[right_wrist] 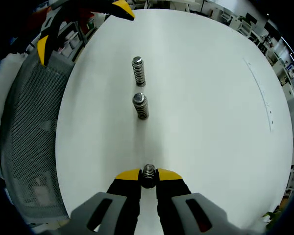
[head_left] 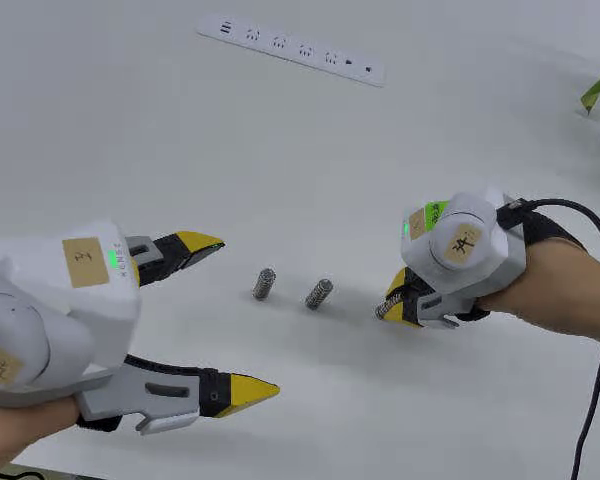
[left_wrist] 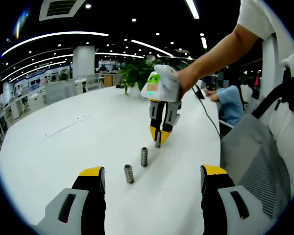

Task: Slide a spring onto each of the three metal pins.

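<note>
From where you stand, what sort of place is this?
Probably an open-plan office: ceiling strip lights, a potted plant and rows of desks beyond a large white table with a power strip.

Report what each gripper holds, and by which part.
Right gripper: shut on a spring-covered pin, tips pinching its sides near the top end. Left gripper: open, holding nothing.

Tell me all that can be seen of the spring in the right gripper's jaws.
The spring is a small grey coil of shiny metal with a rounded cap at its top end. It is clamped near that end between the yellow tips of the right gripper, whose jaws are shut on it. It stands roughly upright, its lower end down at the white table; contact there cannot be told. It lines up with two other springs and is apart from them.
</note>
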A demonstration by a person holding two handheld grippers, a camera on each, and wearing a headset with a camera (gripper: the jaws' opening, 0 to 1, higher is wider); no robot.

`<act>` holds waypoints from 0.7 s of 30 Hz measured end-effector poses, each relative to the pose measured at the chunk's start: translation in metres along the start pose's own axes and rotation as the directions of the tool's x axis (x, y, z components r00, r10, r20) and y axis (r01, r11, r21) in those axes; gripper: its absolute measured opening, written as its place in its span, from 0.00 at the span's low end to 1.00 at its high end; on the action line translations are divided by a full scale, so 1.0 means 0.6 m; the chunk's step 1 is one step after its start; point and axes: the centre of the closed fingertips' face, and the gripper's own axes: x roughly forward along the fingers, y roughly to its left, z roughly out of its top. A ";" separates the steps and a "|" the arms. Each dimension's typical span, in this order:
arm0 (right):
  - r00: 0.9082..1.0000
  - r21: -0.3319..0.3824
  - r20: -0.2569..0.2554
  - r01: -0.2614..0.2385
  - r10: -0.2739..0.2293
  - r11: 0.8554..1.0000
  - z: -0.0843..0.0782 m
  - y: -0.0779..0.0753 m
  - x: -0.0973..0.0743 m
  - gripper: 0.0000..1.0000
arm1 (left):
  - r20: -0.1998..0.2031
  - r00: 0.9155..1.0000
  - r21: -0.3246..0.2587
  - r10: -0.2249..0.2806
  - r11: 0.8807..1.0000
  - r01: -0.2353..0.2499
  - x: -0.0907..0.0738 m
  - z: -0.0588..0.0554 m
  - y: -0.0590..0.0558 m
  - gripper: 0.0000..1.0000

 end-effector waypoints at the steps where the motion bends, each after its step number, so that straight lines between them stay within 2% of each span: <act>1: 1.000 0.003 0.001 0.001 -0.001 1.000 0.000 0.000 0.000 0.13 | 0.000 1.000 0.000 0.000 1.000 0.000 0.000 0.000 0.000 0.81; 11: 1.000 0.010 0.012 0.002 -0.002 1.000 0.001 0.001 0.003 0.14 | -0.003 1.000 0.002 0.004 1.000 -0.004 -0.004 0.000 0.001 0.81; 19: 0.999 0.021 0.029 0.013 -0.014 1.000 0.005 0.000 -0.005 0.19 | -0.014 1.000 0.012 0.002 1.000 -0.002 -0.005 -0.002 0.000 0.81; 21: 0.999 0.024 0.035 0.016 -0.017 1.000 0.006 0.000 -0.008 0.21 | -0.009 1.000 0.029 0.003 1.000 -0.003 -0.007 -0.001 0.000 0.81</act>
